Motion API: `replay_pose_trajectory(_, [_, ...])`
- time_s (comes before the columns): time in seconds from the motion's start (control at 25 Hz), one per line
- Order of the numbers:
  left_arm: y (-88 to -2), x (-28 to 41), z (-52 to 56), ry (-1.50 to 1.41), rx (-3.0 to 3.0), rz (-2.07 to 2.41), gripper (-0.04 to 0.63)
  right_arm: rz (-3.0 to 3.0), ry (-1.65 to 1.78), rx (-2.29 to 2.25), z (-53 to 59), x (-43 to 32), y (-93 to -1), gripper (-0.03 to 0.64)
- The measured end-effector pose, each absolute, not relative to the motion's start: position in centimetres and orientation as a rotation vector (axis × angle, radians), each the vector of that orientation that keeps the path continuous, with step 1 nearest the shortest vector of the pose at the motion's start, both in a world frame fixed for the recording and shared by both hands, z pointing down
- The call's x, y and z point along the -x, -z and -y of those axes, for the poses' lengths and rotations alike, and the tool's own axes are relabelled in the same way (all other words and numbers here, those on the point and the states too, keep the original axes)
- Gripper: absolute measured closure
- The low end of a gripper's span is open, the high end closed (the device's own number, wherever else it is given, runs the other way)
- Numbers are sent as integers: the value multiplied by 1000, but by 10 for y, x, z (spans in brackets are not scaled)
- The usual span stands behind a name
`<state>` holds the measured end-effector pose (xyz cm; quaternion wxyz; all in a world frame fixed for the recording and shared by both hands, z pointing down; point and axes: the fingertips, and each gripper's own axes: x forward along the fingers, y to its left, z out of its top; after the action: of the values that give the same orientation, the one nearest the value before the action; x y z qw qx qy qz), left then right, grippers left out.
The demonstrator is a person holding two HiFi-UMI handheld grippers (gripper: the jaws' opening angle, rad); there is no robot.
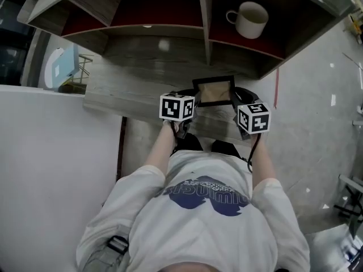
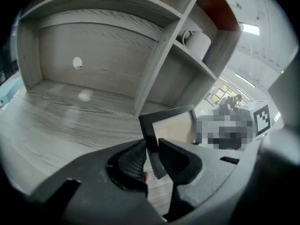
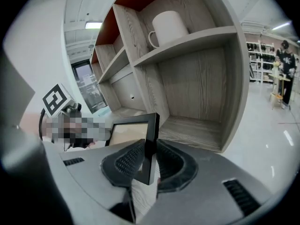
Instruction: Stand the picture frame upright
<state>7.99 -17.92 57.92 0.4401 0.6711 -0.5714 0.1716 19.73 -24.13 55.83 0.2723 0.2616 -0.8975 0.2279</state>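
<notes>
A black picture frame [image 1: 214,91] with a tan inside is held above the front of the wooden desk [image 1: 130,78], tilted up, between both grippers. My left gripper [image 1: 187,113] is shut on the frame's left side bar [image 2: 151,139], its pads pressed on both faces. On the opposite side my right gripper [image 1: 237,107] is shut on the right side bar [image 3: 151,146]. In the right gripper view the frame [image 3: 136,135] stands nearly on edge.
A white mug [image 1: 249,19] stands in the right cubby of the shelf unit [image 1: 206,21] behind the desk. The shelf's upright divider [image 2: 157,64] rises just behind the frame. Pale floor [image 1: 317,123] lies to the right, a white partition [image 1: 51,163] to the left.
</notes>
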Motion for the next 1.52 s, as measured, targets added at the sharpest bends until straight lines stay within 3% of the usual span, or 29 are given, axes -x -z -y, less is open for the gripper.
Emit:
replay_pose_trajectory(0.52, [-579, -74, 184, -404, -1567, 1631, 506, 2528, -450, -416, 263, -179, -558, 545])
replay_pose_trajectory(1.52, [-619, -21, 228, -464, -1631, 1681, 506, 2543, -331, -474, 297, -130, -593, 546])
